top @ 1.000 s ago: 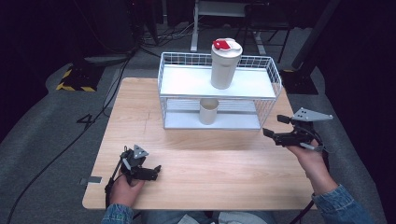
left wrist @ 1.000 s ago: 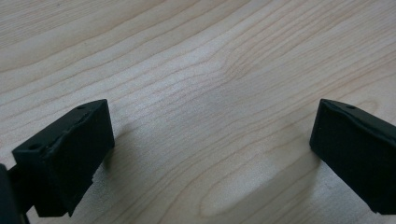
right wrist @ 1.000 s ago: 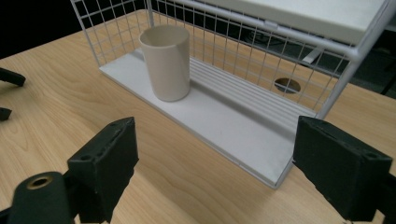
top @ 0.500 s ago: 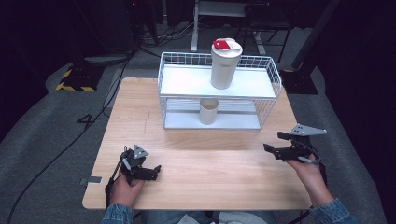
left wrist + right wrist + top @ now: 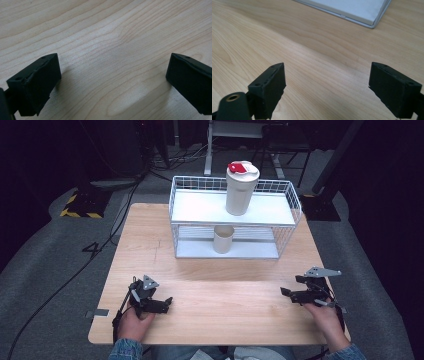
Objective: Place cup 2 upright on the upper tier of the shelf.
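Upstairs, tumbler (image 5: 241, 187); below, cup (image 5: 223, 239).

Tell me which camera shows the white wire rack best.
The high view: the whole white wire rack stands there, the tall tumbler on its upper shelf and the small cup on the lower. The right gripper view catches just a corner of its base; the left gripper view shows bare wooden table.

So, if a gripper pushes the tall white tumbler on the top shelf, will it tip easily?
Probably yes. The tumbler is tall over a narrow base, so a high push may topple it. Its smooth wall looks slippery. The rack rim might catch it.
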{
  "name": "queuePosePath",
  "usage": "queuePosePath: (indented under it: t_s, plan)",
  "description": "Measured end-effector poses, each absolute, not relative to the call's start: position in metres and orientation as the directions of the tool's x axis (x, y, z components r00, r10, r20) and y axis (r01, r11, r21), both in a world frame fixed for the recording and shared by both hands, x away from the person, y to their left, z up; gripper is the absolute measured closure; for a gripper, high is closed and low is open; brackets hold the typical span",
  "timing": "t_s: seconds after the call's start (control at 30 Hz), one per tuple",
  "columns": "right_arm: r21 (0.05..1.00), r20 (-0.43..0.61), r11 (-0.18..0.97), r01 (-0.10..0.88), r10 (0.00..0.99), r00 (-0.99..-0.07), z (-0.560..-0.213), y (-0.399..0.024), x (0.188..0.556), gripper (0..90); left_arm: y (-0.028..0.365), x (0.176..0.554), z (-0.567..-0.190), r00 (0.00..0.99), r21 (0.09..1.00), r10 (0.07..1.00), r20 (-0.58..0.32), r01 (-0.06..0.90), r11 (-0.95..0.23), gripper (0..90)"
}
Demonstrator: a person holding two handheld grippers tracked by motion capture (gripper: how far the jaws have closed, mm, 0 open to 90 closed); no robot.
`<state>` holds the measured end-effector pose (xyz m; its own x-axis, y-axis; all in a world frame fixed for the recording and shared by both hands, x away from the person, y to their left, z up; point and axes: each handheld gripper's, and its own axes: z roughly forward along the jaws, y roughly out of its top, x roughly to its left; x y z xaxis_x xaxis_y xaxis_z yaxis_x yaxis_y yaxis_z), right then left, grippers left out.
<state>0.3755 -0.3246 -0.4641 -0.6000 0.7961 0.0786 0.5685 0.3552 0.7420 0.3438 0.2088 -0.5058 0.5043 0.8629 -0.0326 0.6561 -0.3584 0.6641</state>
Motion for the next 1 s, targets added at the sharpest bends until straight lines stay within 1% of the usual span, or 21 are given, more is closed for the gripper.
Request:
queuePosePath:
  t_s: [0.43,0.6,0.63,0.67,0.87,0.93,1.0]
  plan:
    - [0.718,0.063,0.378,0.584,0.801,-0.596,-0.501,-0.321,0.367,14.0,0.209,0.344,-0.506,0.504,0.664,0.863,-0.033,0.656,-0.359,0.2]
    - [0.737,0.043,0.378,0.56,0.801,-0.597,-0.504,-0.321,0.365,14.0,0.209,0.344,-0.506,0.504,0.664,0.863,-0.033,0.656,-0.358,0.2]
    - [0.735,0.007,0.4,0.547,0.802,-0.597,-0.504,-0.319,0.364,14.5,0.209,0.344,-0.506,0.504,0.664,0.863,-0.033,0.656,-0.358,0.2]
    - [0.734,-0.006,0.409,0.542,0.802,-0.597,-0.505,-0.318,0.364,14.3,0.209,0.344,-0.506,0.504,0.665,0.863,-0.032,0.656,-0.358,0.2]
    - [0.733,-0.006,0.41,0.543,0.802,-0.597,-0.505,-0.318,0.364,13.6,0.209,0.344,-0.506,0.504,0.665,0.863,-0.033,0.656,-0.358,0.2]
    - [0.724,-0.009,0.38,0.576,0.84,-0.543,-0.505,-0.316,0.363,6.1,0.209,0.344,-0.506,0.504,0.664,0.863,-0.033,0.656,-0.358,0.2]
    - [0.72,-0.008,0.376,0.584,0.845,-0.534,-0.505,-0.316,0.364,4.8,0.209,0.344,-0.506,0.504,0.664,0.863,-0.033,0.656,-0.358,0.2]
